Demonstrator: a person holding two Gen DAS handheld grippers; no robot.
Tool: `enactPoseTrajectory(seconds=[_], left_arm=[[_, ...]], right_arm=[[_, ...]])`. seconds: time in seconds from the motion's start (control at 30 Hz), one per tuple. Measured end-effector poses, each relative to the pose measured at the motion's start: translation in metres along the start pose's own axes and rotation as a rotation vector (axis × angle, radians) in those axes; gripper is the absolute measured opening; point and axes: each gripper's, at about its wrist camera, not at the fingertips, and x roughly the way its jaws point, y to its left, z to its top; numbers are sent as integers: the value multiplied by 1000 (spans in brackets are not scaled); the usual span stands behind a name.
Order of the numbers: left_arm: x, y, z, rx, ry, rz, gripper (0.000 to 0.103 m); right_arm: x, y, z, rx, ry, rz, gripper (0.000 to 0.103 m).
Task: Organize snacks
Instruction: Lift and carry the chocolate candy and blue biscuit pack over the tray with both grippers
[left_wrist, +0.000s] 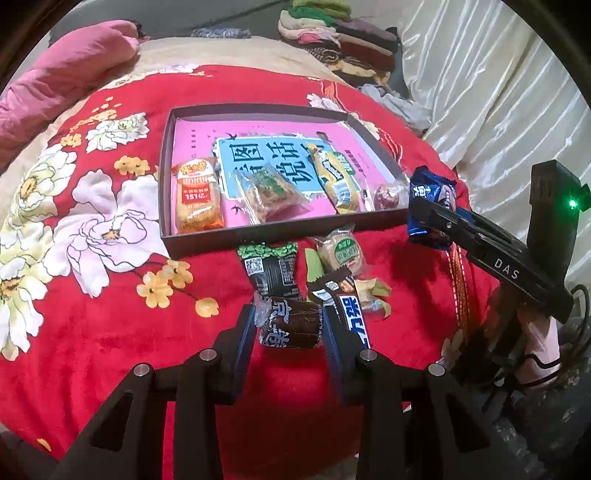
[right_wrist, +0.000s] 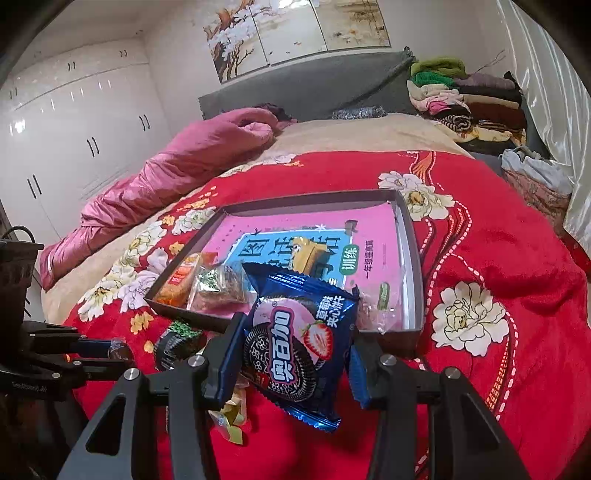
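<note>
Both grippers loaded: left gripper (left_wrist: 290, 325) jaws clamp a brown wrapped candy (left_wrist: 290, 323), right gripper (right_wrist: 295, 354) jaws hold the blue strawberry sandwich-cookie pack (right_wrist: 299, 339). Transfer step. Next, I'd say: carry both over the box's near edge (left_wrist: 295, 229) and release inside.

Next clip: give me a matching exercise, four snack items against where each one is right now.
Items:
1. blue cookie packet
2. dark brown wrapped snack
3. orange packet
4. black packet with green end

Places:
A. lying in the box
B. on the red blanket, in front of the box
C. in the right gripper
D. in the left gripper

Pairs: 1-C, 2-D, 3-A, 4-B
</note>
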Motion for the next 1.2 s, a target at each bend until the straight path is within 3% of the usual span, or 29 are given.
enactPoseTrajectory(seconds=[1.2], left_arm=[[-21, -22, 53, -3, -136, -19, 37]], right_arm=[[-22, -4, 16, 20, -121, 30, 49]])
